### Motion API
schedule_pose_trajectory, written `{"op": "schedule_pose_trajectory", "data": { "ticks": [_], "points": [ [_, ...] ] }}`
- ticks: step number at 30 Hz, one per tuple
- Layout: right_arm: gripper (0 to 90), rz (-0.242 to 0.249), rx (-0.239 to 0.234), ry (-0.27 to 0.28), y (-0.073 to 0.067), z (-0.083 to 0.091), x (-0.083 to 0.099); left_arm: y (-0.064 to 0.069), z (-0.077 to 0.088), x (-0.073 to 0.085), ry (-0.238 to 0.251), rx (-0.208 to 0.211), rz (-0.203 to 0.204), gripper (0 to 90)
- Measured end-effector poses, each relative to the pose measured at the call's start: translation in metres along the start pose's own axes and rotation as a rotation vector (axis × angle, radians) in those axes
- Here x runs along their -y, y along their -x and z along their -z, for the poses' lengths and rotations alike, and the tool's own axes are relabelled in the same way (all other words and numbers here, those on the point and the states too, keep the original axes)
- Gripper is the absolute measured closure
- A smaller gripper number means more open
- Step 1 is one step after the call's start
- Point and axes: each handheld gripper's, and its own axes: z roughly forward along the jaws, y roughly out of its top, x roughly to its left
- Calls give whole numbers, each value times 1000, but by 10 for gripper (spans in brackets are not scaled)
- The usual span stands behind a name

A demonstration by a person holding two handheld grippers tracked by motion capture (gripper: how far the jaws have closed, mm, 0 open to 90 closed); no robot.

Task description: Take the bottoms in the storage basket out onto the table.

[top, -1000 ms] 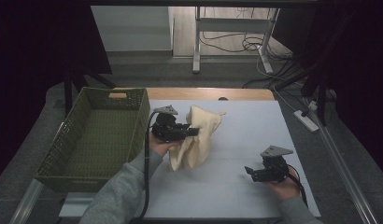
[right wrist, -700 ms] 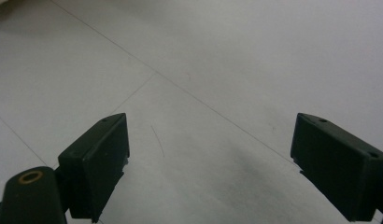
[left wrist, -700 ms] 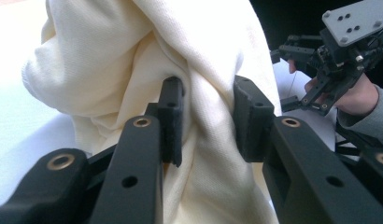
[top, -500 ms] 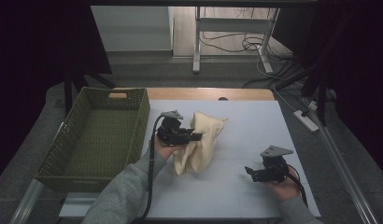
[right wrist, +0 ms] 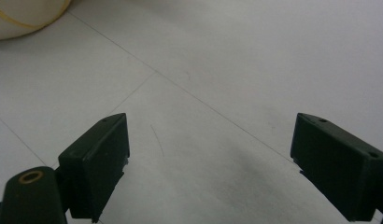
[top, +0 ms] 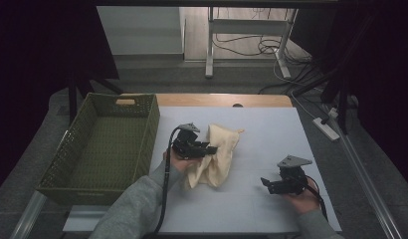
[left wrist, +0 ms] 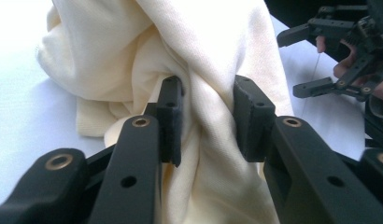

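Between the pads of the left gripper, a thick fold of the cream cloth is being pinched, the jaws clamped on the bunched fabric. Seen from the high view, this left gripper is sitting near the middle of the white table, and the cream cloth is lying crumpled under and beside it, its lower part resting on the tabletop. Just to the left, the green woven basket is standing at the table's edge. Well apart to the right, the right gripper is hovering low over bare table, its jaws standing wide apart with nothing between them.
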Motion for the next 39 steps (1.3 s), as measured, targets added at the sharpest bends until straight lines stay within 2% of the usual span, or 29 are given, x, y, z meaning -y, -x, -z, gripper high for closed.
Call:
{"op": "schedule_pose_trajectory", "data": {
  "ticks": [8,12,17,25,30,33,37,39],
  "points": [
    [123,1,0,-1,0,0,0,-10,-15,10,-35,-4,25,656],
    [124,1,0,-2,0,-1,0,-12,-26,15,-68,-1,18,655],
    [124,1,-1,-2,0,-1,0,-14,-33,18,-57,1,16,651],
    [124,3,-2,-3,0,-1,0,-11,-35,17,-61,-16,-4,621],
    [124,1,-2,-2,0,-1,0,-6,-34,13,-70,-29,-34,516],
    [124,-1,-1,-1,0,-1,0,0,-32,10,-73,-66,-66,439],
    [124,1,0,0,0,0,0,8,-26,5,-52,-124,-107,353],
    [124,0,0,-1,0,0,0,10,-23,3,-50,-144,-108,307]
  ]
}}
